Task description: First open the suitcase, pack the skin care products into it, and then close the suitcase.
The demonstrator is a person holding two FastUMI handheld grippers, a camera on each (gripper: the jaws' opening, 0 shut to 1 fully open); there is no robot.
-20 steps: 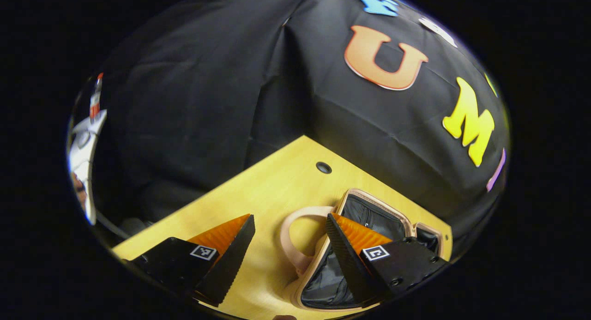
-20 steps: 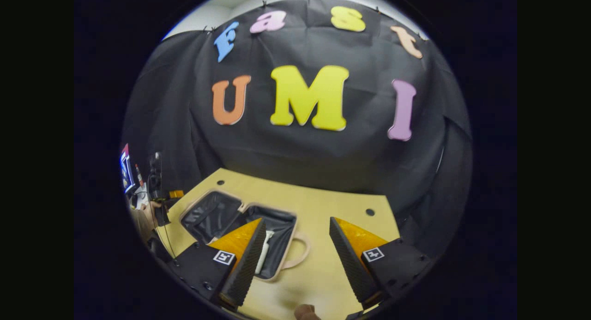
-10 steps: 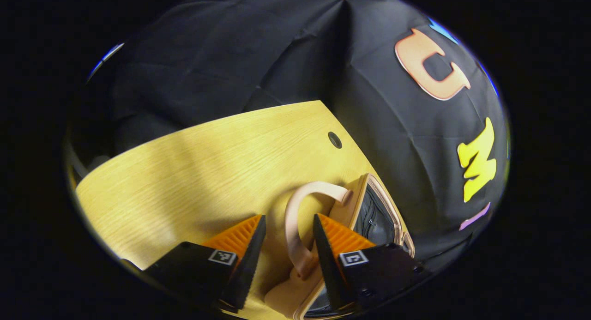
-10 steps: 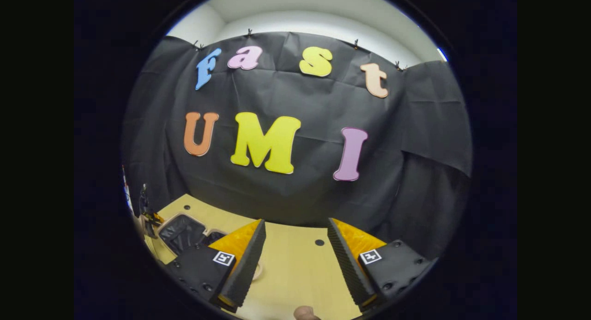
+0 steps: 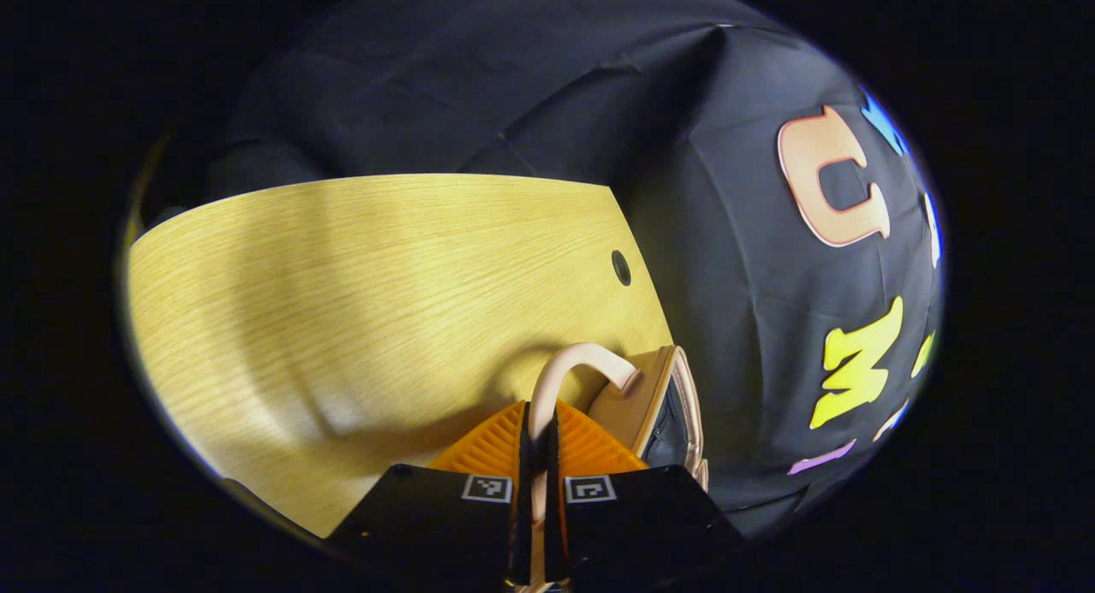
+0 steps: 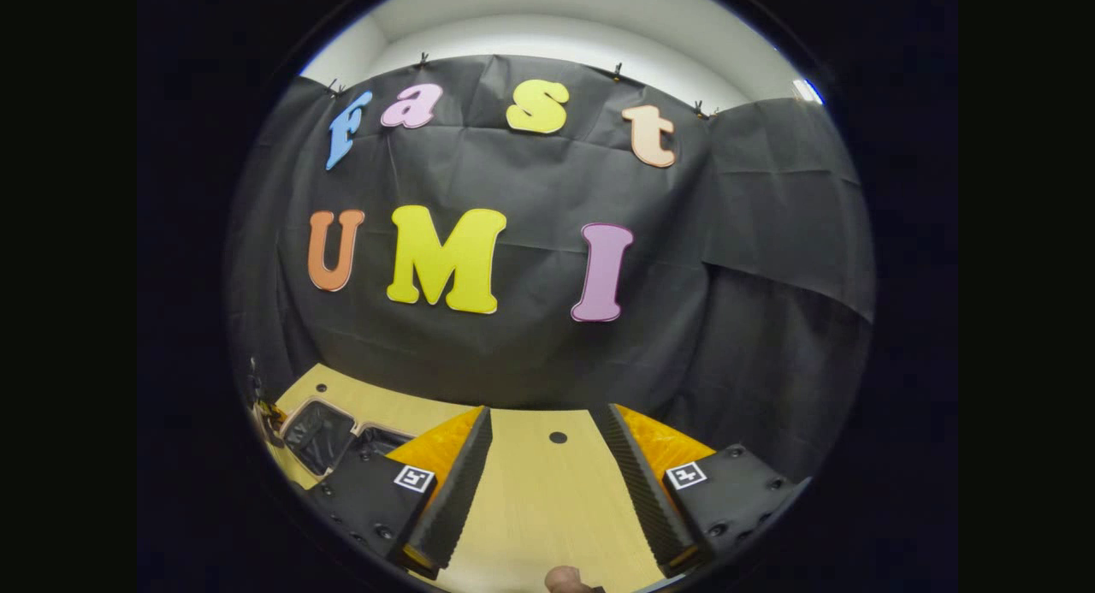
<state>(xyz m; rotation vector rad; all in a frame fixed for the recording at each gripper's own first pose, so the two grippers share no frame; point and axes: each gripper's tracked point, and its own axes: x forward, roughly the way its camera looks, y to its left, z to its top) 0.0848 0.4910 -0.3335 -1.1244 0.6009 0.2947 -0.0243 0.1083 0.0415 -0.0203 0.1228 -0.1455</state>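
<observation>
We have left gripper [image 5: 538,456] clamped on suitcase handle [image 5: 571,366]; suitcase [image 5: 663,400] lies open on table [image 5: 342,276] (lining visible). We swing half over hinge, keeping pinch firm. Right gripper [image 6: 547,482] spread, idle.

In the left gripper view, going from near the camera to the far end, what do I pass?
The tongs shut on the suitcase handle → the suitcase rim → the bare wooden table → the small round hole → the black cloth wall.

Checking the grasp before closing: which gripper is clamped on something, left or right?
The left gripper, shut on the suitcase handle. The right gripper is open over bare table.
</observation>
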